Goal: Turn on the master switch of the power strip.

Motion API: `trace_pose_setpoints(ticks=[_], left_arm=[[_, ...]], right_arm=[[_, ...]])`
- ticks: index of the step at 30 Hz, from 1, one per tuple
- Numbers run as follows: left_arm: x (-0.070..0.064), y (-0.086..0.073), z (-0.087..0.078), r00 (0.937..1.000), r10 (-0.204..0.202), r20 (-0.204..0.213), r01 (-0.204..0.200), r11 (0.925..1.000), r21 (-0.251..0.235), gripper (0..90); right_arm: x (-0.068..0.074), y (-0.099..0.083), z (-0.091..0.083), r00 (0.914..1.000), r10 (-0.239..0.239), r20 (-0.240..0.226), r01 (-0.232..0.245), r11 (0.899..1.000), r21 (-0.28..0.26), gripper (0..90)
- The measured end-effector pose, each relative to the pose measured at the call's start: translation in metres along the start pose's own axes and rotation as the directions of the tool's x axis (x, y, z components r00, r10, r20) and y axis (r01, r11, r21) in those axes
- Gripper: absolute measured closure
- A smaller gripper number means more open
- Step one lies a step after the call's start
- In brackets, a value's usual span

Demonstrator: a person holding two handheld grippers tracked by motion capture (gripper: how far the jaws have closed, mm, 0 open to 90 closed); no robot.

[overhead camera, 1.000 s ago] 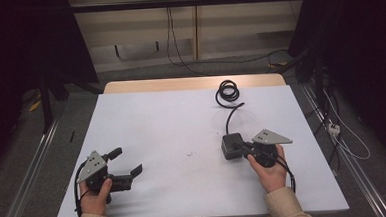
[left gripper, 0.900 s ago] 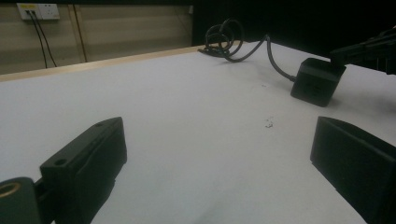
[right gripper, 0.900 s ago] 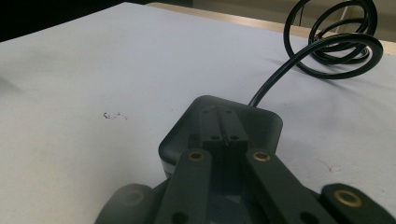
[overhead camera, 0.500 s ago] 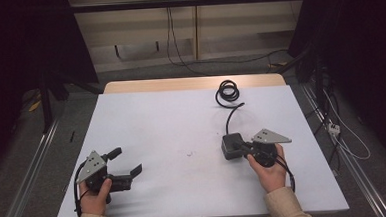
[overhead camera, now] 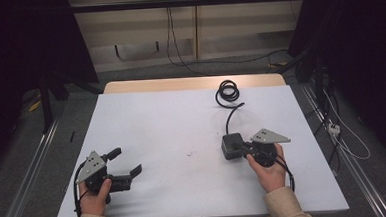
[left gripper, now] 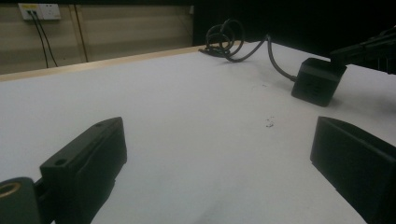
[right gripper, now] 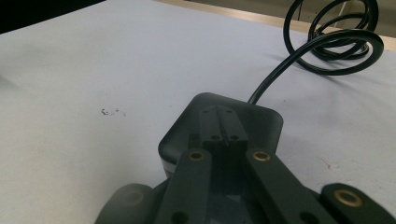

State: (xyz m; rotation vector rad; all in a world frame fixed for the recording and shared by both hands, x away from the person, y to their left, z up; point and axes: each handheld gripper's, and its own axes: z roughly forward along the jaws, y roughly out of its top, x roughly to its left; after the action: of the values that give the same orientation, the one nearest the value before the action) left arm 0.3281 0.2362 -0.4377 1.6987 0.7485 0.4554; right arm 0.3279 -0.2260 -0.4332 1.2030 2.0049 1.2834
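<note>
A black power adapter (overhead camera: 229, 146) lies on the white table (overhead camera: 166, 120), right of centre. Its black cable runs back to a coil (overhead camera: 227, 92) near the far edge. My right gripper (overhead camera: 241, 147) is shut, its jaws pressed together with nothing between them. Their tips lie over the adapter's top (right gripper: 264, 119) in the right gripper view (right gripper: 223, 117). My left gripper (overhead camera: 127, 161) rests at the front left of the table, open and holding nothing. In the left gripper view (left gripper: 219, 154) the adapter (left gripper: 319, 81) and the coil (left gripper: 224, 37) lie far ahead to the right.
A small dark mark (overhead camera: 190, 152) sits on the table between the two grippers. The table's wooden far edge (overhead camera: 189, 83) borders a floor with loose cables (overhead camera: 193, 63). Metal rails (overhead camera: 29, 167) run along both sides.
</note>
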Motion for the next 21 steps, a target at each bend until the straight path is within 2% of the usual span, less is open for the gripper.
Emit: trace_pose_setpoints(ticks=[19, 21], left_arm=[[0.0005, 0.0002, -0.0002, 1.0000, -0.004, -0.002, 0.004, 1.0000, -0.002, 3.4], [0.0008, 0.0006, -0.0001, 1.0000, 0.000, 0.000, 0.000, 1.0000, -0.002, 3.4]], right_arm=[[-0.0001, -0.0015, -0.0007, 0.9999, 0.010, 0.001, -0.010, 1.000, -0.013, 90.0], [0.0008, -0.0018, -0.0004, 0.9999, -0.011, 0.007, 0.011, 1.000, -0.018, 90.0]])
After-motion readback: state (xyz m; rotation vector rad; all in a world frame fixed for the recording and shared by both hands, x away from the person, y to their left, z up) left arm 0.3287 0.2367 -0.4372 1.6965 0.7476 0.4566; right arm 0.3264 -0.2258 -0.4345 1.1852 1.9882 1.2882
